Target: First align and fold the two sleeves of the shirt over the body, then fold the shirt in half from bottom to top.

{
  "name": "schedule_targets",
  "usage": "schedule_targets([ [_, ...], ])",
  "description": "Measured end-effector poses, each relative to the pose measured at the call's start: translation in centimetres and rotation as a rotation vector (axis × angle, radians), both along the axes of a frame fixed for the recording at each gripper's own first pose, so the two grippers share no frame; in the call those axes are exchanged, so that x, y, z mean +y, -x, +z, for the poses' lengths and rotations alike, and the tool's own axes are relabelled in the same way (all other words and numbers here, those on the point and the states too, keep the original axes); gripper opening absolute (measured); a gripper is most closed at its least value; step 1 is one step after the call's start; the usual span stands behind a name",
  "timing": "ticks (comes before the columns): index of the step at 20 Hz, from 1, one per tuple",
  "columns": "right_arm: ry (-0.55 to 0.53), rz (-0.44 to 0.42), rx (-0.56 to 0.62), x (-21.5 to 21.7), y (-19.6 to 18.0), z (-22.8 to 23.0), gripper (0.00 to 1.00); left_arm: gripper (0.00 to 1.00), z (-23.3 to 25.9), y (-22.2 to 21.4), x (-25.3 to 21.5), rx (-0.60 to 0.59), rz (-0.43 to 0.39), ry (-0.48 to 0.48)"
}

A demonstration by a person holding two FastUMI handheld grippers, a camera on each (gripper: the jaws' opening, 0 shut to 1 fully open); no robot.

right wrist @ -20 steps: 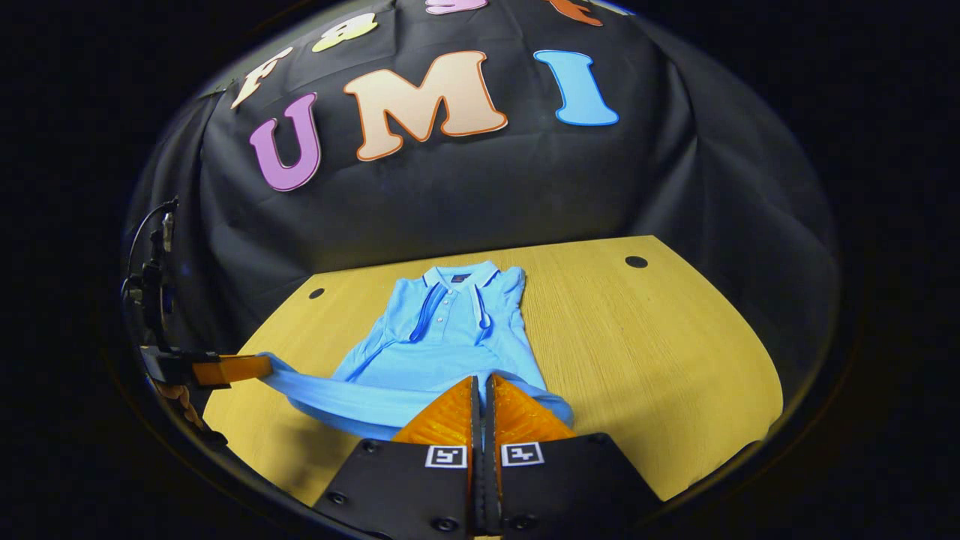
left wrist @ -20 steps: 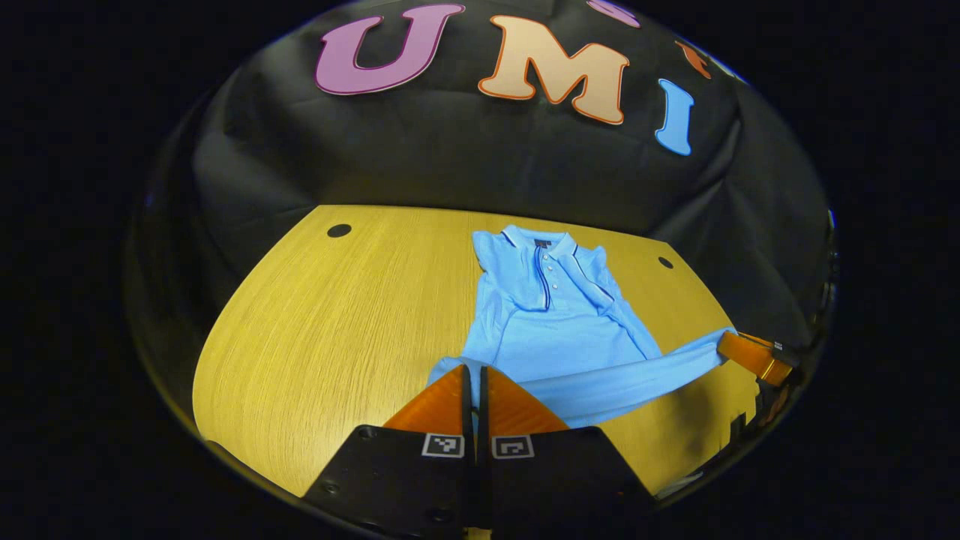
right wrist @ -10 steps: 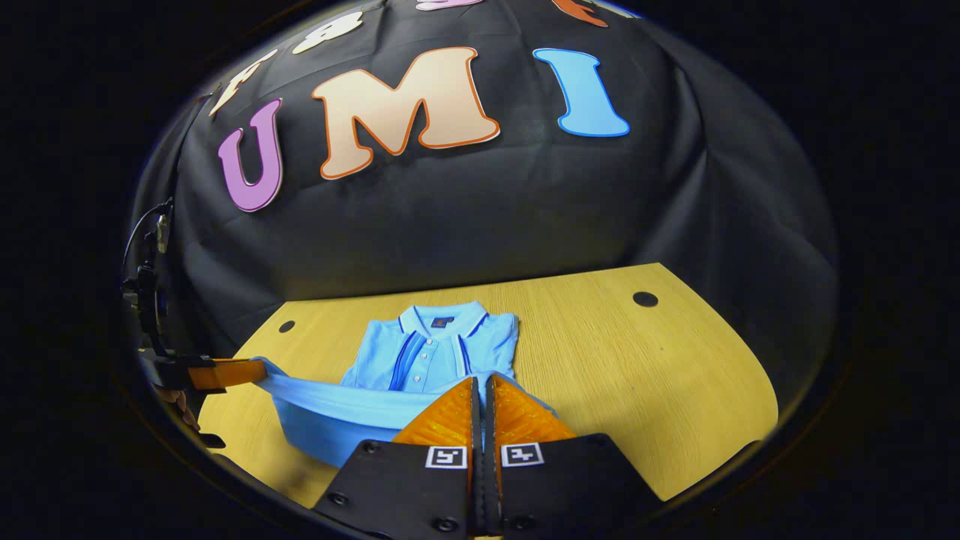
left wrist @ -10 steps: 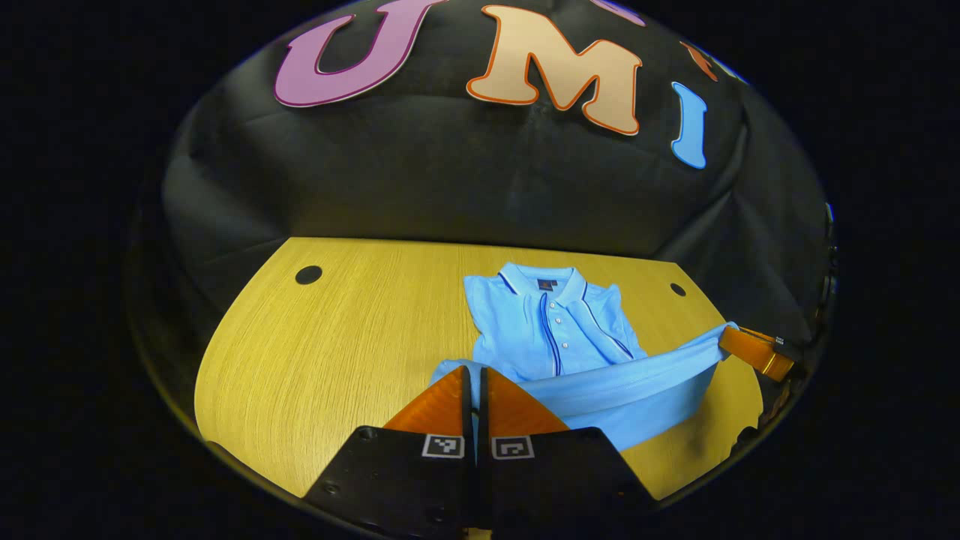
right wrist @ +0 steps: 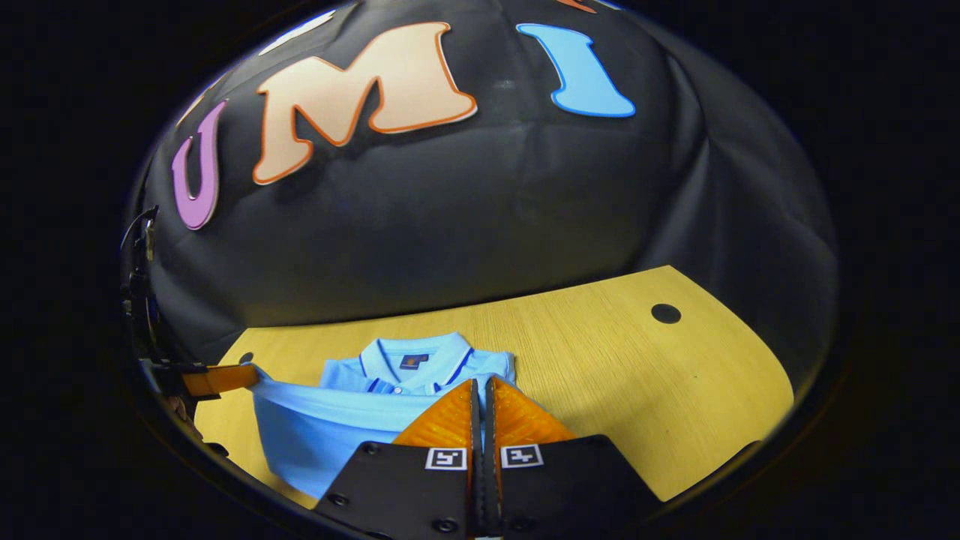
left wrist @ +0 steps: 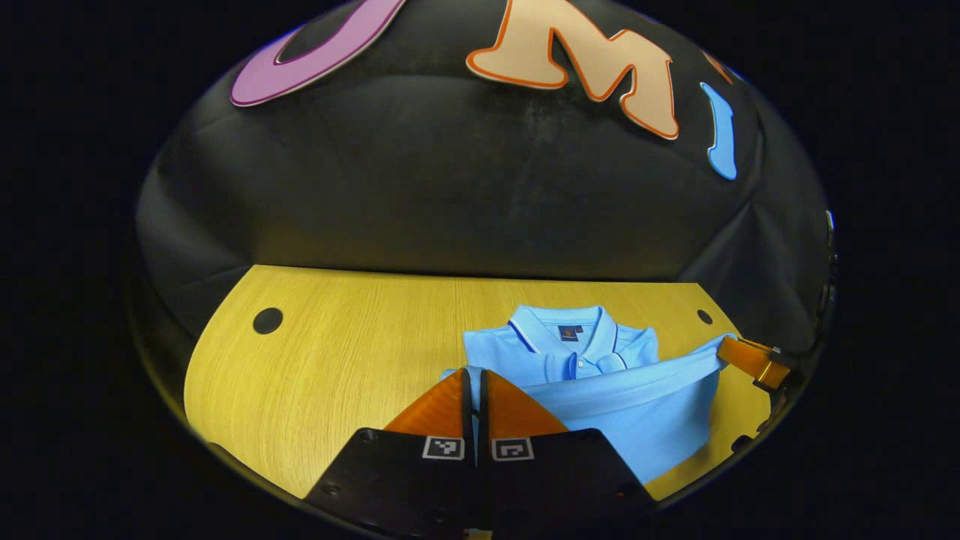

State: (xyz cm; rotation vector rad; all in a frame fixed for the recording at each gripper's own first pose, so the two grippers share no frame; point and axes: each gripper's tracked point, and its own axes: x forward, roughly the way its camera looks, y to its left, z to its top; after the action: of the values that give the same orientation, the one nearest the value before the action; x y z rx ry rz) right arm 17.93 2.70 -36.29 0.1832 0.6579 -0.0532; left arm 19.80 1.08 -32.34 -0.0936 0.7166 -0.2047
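While both grippers, left gripper (left wrist: pixel 473 379) and right gripper (right wrist: pixel 481 390), are clamping the hem (left wrist: pixel 622 382) in closed jaws, the shirt (left wrist: pixel 570 356) is needing level, equal travel toward the collar (left wrist: pixel 562 330).

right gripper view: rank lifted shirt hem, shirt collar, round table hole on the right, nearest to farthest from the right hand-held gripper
1. Lifted shirt hem: pinched in the right hand-held gripper, stretching left.
2. Shirt collar: just beyond, slightly left.
3. Table hole: far right, near the table's back edge.
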Motion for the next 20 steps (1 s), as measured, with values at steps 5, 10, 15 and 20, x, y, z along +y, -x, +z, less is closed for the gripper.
schedule_targets([
  [5,-0.004,-0.090,0.046,-0.7,-3.4,-5.0,0.02,0.00,-4.2,-4.1,-0.6,0.013,0.020,0.033],
  [10,0.037,-0.129,0.059,-0.8,-4.3,-6.6,0.10,0.00,-7.3,-5.1,-0.7,0.030,0.032,0.061],
  [15,0.114,-0.076,-0.059,-0.7,-3.4,-1.6,1.00,0.99,-2.9,-5.1,0.1,-0.103,0.019,0.012],
  [20,0.128,-0.015,-0.210,1.0,0.0,6.2,0.99,0.96,5.4,-1.0,-0.4,-0.269,0.028,-0.029],
])
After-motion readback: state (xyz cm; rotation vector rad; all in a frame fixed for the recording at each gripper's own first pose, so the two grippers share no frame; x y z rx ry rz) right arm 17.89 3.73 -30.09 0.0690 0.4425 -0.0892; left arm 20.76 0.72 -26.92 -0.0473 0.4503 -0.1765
